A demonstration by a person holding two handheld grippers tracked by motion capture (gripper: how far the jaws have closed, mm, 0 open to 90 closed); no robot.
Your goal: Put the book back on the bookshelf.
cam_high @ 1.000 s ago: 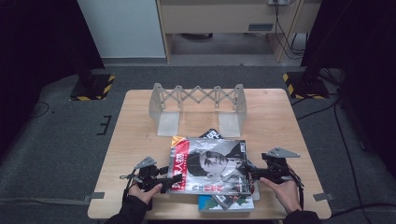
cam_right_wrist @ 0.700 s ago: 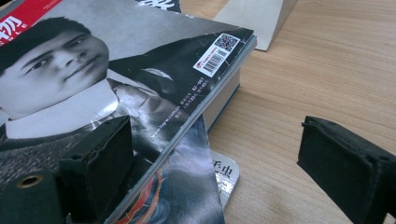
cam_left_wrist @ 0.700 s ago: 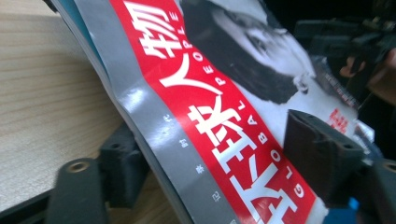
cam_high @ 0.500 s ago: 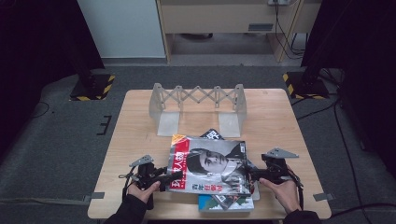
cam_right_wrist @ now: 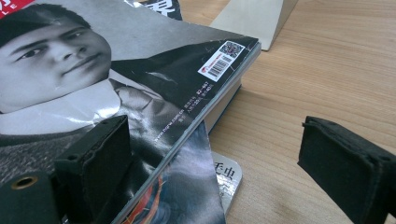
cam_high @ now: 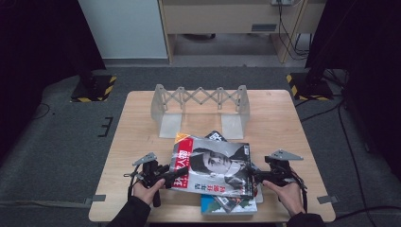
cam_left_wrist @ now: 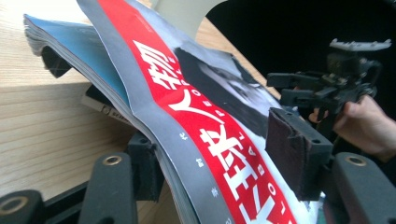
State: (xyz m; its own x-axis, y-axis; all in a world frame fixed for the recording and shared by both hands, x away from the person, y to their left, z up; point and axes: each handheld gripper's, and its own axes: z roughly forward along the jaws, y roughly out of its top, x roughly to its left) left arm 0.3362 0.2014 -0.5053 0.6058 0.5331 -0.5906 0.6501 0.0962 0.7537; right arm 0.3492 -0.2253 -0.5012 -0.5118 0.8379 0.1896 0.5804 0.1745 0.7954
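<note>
1. You're working at a light wooden table (cam_high: 137, 142) on grey carpet; dark equipment is flanking both sides and a pale cabinet is standing behind.
2. A translucent accordion-style rack (cam_high: 201, 101) is sitting at the table's far half, well apart from both your hands.
3. Your left gripper (cam_high: 168, 172) is coming in at the near left, pointing right at the stack. In the left gripper view the red spine edge of the top magazine (cam_left_wrist: 196, 116) is lying between its jaws, lifted off the stack; one pad is under it, the other above. The jaws have just been closing on it; I can't tell whether the upper pad is pressing yet.
4. That magazine (cam_high: 213, 165), with the portrait cover, is lying on top of a stack of other magazines (cam_high: 227, 204) at the near middle of the table, just in front of the rack's feet.
5. Your right gripper (cam_high: 255, 176) is sitting at the stack's right edge. In the right gripper view its jaws are standing apart: one pad is resting over the cover near the corner (cam_right_wrist: 154, 107), the other is hanging over bare table, gripping nothing.
</note>
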